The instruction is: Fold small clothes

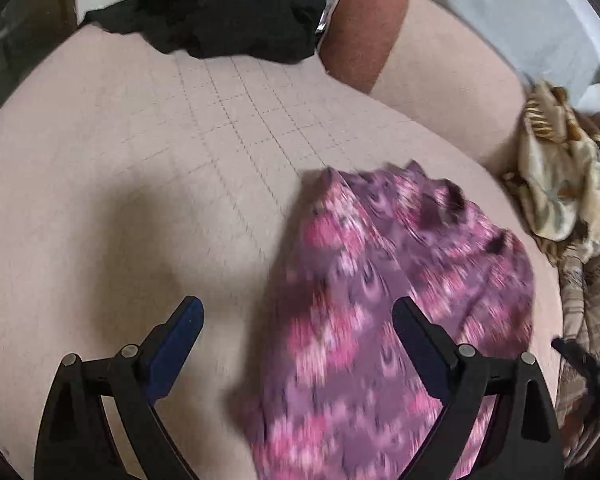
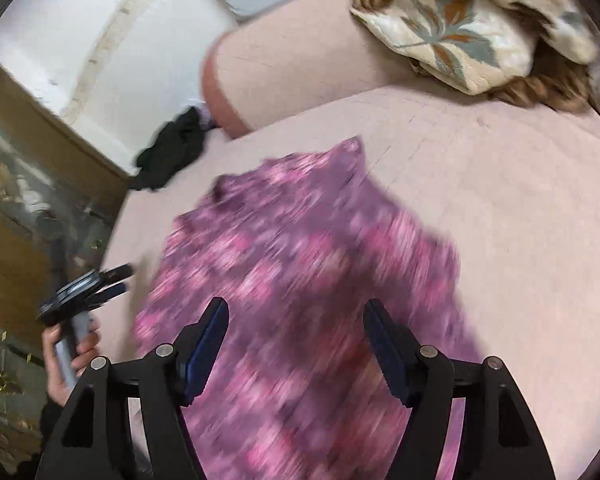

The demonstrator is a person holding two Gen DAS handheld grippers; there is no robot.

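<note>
A purple and pink patterned garment (image 1: 384,304) lies on the pale pink sofa seat (image 1: 140,152); it is motion-blurred in both views. My left gripper (image 1: 298,312) is open and empty above the seat, its right finger over the garment's left part. My right gripper (image 2: 296,314) is open and empty just above the garment (image 2: 300,248). The left gripper (image 2: 116,276) also shows at the left edge of the right wrist view, held in a hand beside the garment.
A black garment (image 1: 224,20) lies crumpled at the seat's far edge, also in the right wrist view (image 2: 172,152). A cream floral cloth (image 1: 560,184) is heaped at the right by the sofa back (image 1: 440,76). A floor (image 2: 24,208) lies left of the sofa.
</note>
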